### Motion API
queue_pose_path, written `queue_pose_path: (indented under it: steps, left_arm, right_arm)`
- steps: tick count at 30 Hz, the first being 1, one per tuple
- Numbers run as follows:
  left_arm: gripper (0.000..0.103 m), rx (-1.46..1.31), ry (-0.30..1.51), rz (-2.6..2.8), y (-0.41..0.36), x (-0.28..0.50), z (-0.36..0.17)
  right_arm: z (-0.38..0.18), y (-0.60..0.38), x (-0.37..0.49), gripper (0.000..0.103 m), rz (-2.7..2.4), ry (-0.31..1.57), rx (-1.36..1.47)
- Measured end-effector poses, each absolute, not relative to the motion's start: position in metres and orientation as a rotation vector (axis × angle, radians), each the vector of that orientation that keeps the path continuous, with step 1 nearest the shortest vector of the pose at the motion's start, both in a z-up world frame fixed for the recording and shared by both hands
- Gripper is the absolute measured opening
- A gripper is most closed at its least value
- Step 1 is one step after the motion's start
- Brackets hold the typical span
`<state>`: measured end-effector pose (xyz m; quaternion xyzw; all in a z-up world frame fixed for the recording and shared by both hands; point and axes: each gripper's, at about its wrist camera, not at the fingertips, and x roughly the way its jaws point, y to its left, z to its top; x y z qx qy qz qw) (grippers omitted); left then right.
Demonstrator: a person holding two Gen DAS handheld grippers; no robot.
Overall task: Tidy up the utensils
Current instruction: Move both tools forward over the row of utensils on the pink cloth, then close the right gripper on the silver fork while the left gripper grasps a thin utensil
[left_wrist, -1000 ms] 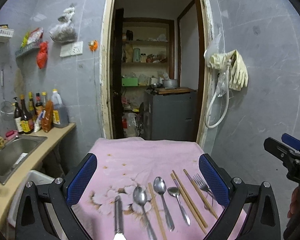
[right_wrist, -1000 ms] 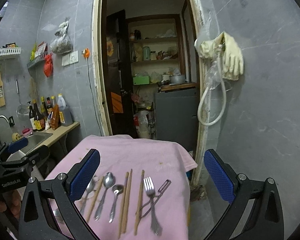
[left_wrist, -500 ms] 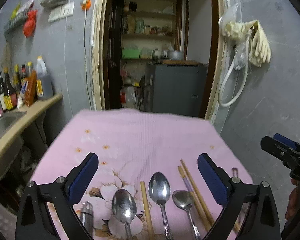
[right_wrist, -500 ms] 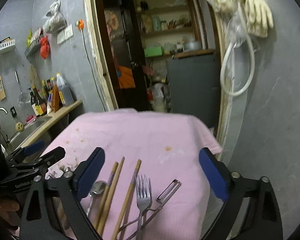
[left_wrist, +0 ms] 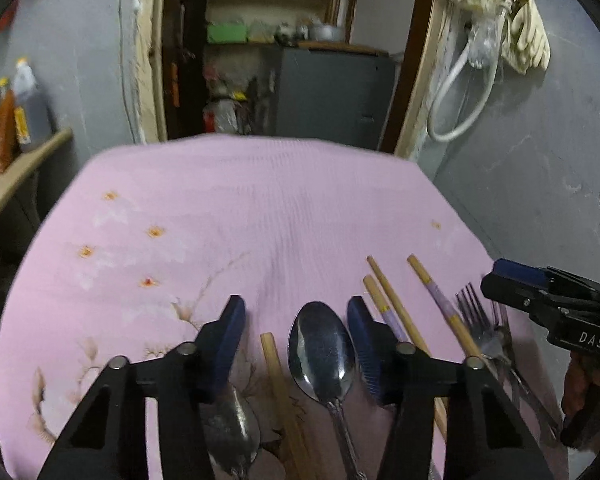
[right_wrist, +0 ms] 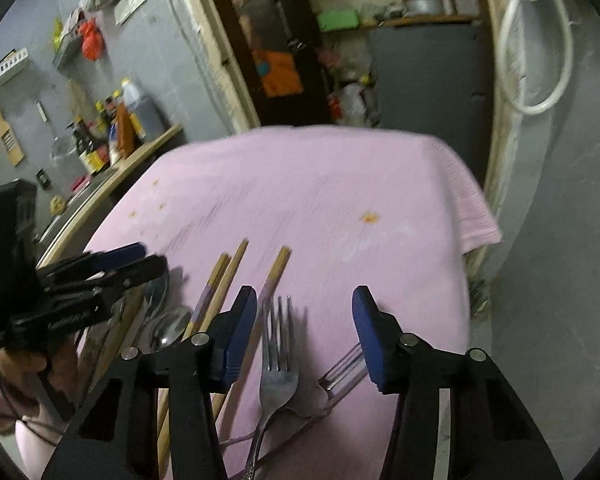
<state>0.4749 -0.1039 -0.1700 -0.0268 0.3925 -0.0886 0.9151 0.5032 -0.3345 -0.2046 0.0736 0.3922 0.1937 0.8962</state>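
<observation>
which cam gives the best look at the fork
The right wrist view: the fork lies between that gripper's closing pads, tines to neck clear, nothing gripped yet. The left wrist view shows the fork only at its right edge, blurred, under the right gripper.

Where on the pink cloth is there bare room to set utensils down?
The far half of the pink cloth, beyond the chopsticks, lies bare, as does its left side past the left gripper. The near edge is crowded: spoon, chopsticks, fork.
</observation>
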Motion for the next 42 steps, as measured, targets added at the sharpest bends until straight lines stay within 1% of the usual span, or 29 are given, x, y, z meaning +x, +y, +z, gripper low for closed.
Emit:
queue_pose_path:
  steps: [3,7,11,12,14,16,19,22,28,37,38,42]
  left_arm:
    - [0.041,-0.063,0.843,-0.205,-0.102,0.480,-0.178]
    - [0.038,-0.074,0.869,-0.237,-0.102,0.486,-0.183]
    - [0.034,-0.040,0.877,-0.277,-0.105,0.486,-0.184]
    - [0.032,-0.033,0.881,-0.287,-0.104,0.486,-0.184]
    - [0.028,-0.012,0.892,-0.307,-0.105,0.490,-0.183]
    - [0.020,-0.004,0.905,-0.322,-0.105,0.492,-0.182]
    - [0.010,0.004,0.922,-0.321,-0.105,0.493,-0.179]
    - [0.007,-0.002,0.929,-0.320,-0.104,0.494,-0.175]
    - [0.004,-0.003,0.927,-0.315,-0.105,0.487,-0.165]
    - [0.003,0.009,0.897,-0.291,-0.114,0.466,-0.150]
    - [0.003,0.013,0.890,-0.286,-0.115,0.462,-0.147]
    - [0.002,0.019,0.866,-0.292,-0.116,0.446,-0.140]
  right_arm:
    - [-0.214,-0.329,0.505,0.038,0.444,0.846,0.138]
    - [-0.221,-0.325,0.506,0.035,0.490,0.886,0.128]
    - [-0.222,-0.326,0.509,0.028,0.516,0.902,0.131]
    - [-0.222,-0.326,0.510,0.025,0.522,0.907,0.134]
    - [-0.221,-0.325,0.512,0.023,0.541,0.922,0.139]
    - [-0.220,-0.324,0.513,0.017,0.555,0.934,0.137]
    - [-0.218,-0.320,0.514,0.016,0.567,0.954,0.110]
    - [-0.215,-0.318,0.513,0.015,0.561,0.960,0.074]
    - [-0.198,-0.315,0.499,0.015,0.506,0.928,0.040]
    - [-0.184,-0.318,0.480,0.014,0.432,0.910,0.051]
    - [-0.182,-0.319,0.477,0.003,0.422,0.905,0.056]
    - [-0.176,-0.317,0.464,0.003,0.371,0.888,0.076]
